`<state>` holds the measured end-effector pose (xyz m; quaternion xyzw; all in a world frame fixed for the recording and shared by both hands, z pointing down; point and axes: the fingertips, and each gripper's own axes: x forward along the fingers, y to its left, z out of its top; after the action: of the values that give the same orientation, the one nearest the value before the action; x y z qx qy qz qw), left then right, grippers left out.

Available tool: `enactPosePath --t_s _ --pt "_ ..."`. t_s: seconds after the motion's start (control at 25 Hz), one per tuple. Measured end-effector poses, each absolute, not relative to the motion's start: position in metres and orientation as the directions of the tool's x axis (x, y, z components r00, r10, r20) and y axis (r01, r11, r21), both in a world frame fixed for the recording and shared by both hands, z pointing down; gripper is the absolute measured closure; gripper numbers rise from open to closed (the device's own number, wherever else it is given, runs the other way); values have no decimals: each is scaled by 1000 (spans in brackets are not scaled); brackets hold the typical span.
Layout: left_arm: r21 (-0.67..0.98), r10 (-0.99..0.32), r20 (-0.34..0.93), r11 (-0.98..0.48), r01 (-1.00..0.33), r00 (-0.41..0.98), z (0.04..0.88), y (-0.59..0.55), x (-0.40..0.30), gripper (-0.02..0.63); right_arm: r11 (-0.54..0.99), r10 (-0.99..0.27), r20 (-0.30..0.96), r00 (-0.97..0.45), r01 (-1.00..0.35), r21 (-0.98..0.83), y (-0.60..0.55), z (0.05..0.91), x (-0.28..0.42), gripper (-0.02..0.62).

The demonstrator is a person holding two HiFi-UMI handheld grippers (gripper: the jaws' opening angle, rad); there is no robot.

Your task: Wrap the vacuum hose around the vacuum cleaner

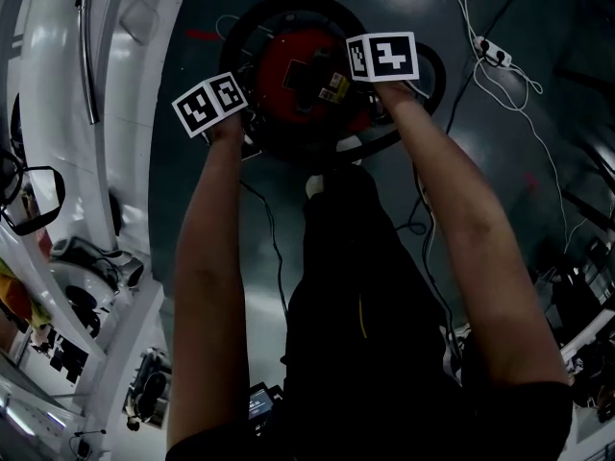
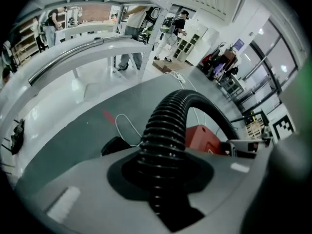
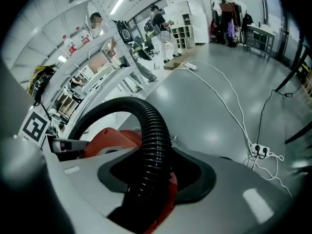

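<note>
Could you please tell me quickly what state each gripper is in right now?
Left gripper: closed on the black hose.
Right gripper: closed on the same hose.

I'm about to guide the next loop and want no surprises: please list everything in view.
vacuum cleaner: one, red, on the floor under both grippers
vacuum hose: one, black ribbed, ringing the cleaner and arching between the grippers
power strip: one, white, on the floor beyond the cleaner
cable: one, white, looping to the power strip
thin cables: a few, black, on the floor by the person
shelving frame: one, white, along the left
people: at least three, far off by the shelves
floor: dark grey
left gripper: grey, closed on the hose
right gripper: grey, closed on the hose
forearms: two, reaching down
</note>
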<state>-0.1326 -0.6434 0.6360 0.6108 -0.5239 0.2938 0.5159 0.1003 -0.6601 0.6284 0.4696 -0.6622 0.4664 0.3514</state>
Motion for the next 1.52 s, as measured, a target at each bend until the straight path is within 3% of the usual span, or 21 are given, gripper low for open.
enactPosePath --t_s 0.12,0.24,0.4,1.0,1.24,1.36,1.52 --pt "248 -356 902 -33 -968 243 630 -645 -131 461 126 -284 904 -319 -947 -295 -656 633 99 378" --pt "186 -406 883 -158 -970 236 622 -657 -126 393 137 -281 904 -321 -946 -294 -656 635 98 376" --pt "259 -441 848 -140 -956 294 617 -669 -124 344 139 -293 902 -319 -947 -290 -658 634 94 368" --pt "146 -604 771 -144 -979 203 573 -640 -141 377 157 -284 892 -353 -934 -320 -654 634 94 334" --pt "184 -551 809 -93 -978 205 579 -590 -149 376 98 -273 894 -354 -935 -340 -651 635 95 366" --pt "230 -507 828 -84 -970 240 593 -579 -146 439 101 -274 895 -353 -936 -338 -652 634 94 368" --pt "236 -502 827 -102 -967 254 594 -594 -146 443 122 -300 894 -332 -943 -309 -658 633 90 403"
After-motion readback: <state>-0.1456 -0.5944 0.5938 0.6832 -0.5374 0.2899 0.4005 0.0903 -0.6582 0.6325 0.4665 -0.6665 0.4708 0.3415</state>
